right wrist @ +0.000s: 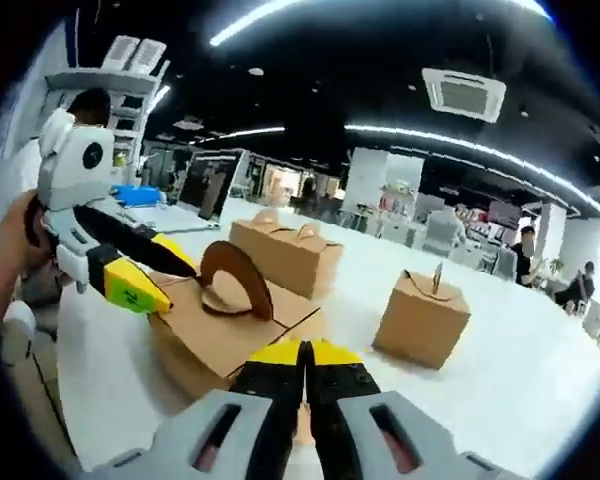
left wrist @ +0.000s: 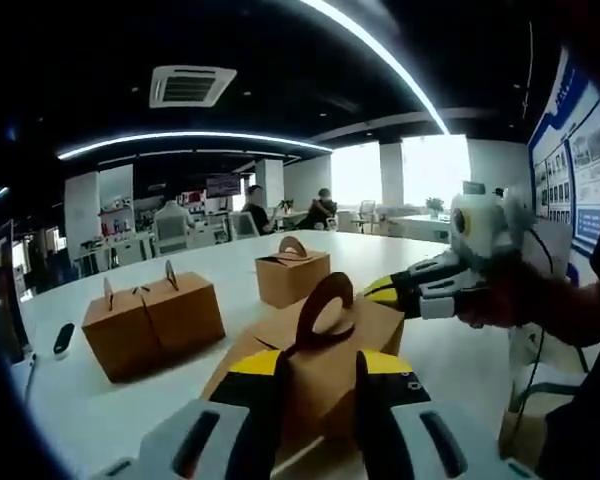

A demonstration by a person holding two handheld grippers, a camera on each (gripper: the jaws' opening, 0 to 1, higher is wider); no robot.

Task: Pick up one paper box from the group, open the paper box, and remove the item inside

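Item, nearest: my left gripper [left wrist: 315, 375], lower centre of the left gripper view, jaws parted and set to either side of the brown cardboard gable box with arched handle [left wrist: 325, 345].

Item: my right gripper [right wrist: 302, 362], bottom centre of the right gripper view, yellow-tipped jaws pressed together with nothing seen between them, tips at the near edge of that box [right wrist: 230, 320]. In the left gripper view it reaches in from centre right onto the box's top.

Item, beyond: white round table [left wrist: 180, 265] bearing a pair of matching boxes [left wrist: 152, 320] at left and a single box [left wrist: 292, 272] at centre.

Item, farthest: seated people [left wrist: 285, 208] in the office background.
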